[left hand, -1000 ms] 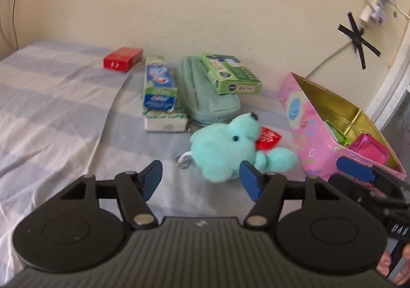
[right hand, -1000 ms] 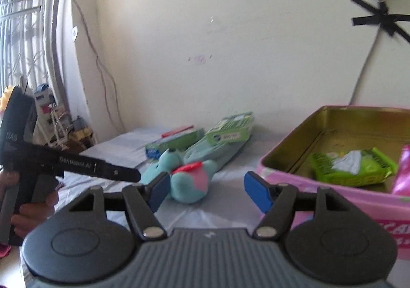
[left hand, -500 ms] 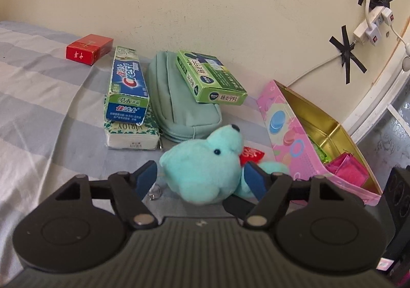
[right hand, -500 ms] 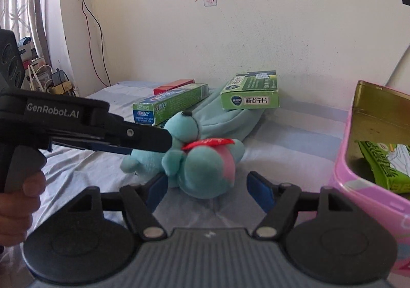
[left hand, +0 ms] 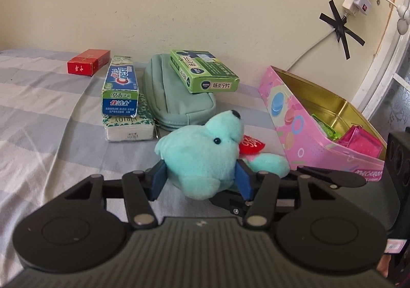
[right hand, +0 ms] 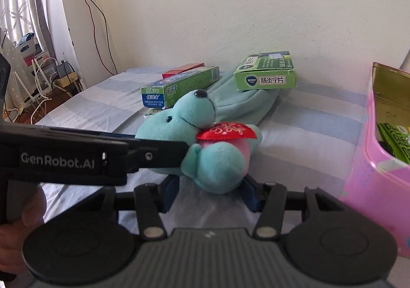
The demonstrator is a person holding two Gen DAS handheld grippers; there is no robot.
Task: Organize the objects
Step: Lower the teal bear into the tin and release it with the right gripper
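Plush toy [left hand: 202, 157] is pinched head by left gripper [left hand: 201, 180], body by right gripper [right hand: 210, 191].

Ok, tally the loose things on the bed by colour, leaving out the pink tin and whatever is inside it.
Red: 1, the small red box
Green: 2, the toothpaste box and the green medicine box
Teal: 2, the zip pouch and the plush toy
White with green print: 1, the tissue pack
Total: 6
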